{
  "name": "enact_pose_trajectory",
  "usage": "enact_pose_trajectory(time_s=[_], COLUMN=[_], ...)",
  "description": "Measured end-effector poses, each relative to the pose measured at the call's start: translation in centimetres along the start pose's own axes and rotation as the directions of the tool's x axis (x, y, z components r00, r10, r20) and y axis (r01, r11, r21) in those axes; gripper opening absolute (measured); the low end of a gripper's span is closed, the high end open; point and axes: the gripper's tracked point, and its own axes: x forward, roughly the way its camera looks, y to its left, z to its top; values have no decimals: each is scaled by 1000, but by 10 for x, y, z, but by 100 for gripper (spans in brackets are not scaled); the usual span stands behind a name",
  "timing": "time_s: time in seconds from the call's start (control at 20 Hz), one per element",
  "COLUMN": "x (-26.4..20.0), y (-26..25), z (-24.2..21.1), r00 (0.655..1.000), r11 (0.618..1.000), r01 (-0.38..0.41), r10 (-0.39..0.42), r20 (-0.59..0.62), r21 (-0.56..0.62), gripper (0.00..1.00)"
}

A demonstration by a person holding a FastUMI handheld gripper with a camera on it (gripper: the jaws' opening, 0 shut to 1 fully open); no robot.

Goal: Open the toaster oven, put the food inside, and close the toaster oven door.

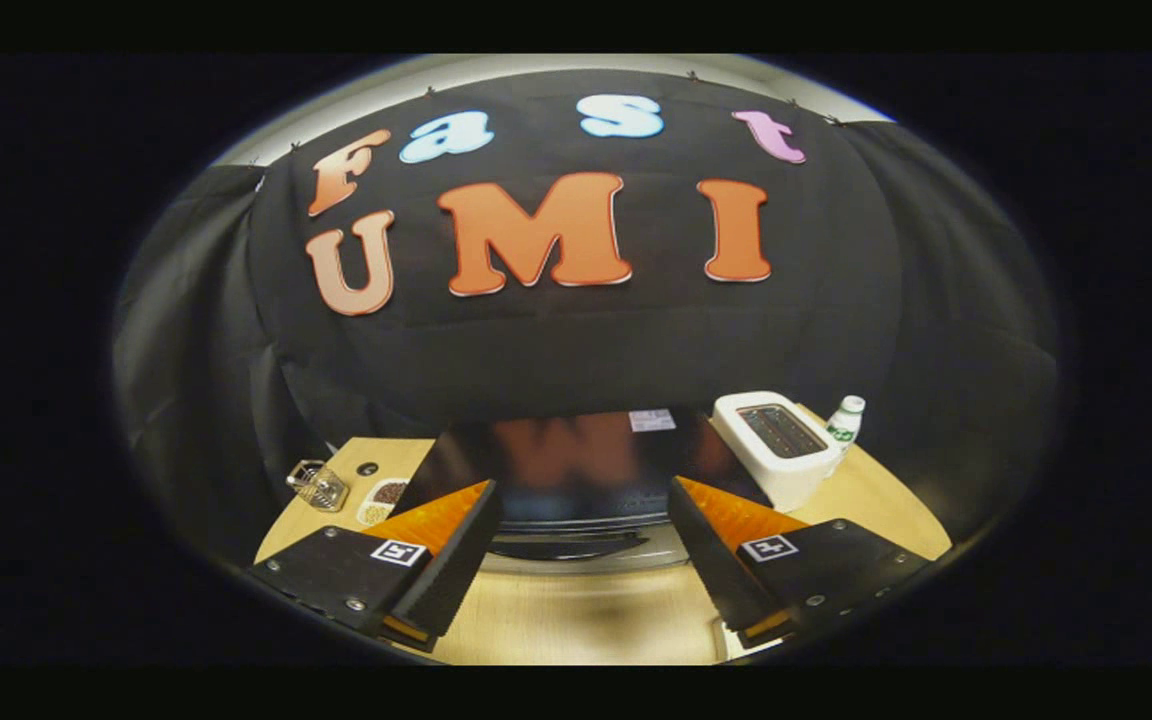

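Toaster oven [576,470] sits just beyond the spread claw [581,545].

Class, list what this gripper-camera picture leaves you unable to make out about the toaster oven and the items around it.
- Toaster oven: its front and door lie below the top edge, flanked by the open gripper; door state unclear.
- Dish: contents too small to identify.
- Bottle: lower part hidden behind the white toaster.
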Motion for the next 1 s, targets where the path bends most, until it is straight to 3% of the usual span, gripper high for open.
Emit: enact_pose_trajectory(time_s=[0.45, 0.5, 1.0], x=[55, 58, 39], y=[11, 11, 25], z=[-42, -37, -51], r00=[993, 996, 987], r11=[997, 995, 996], r01=[45, 51, 82], r10=[-53, -57, -86], r20=[-109, -71, -137], r21=[-70, -84, -32], gripper=[99, 99, 99])
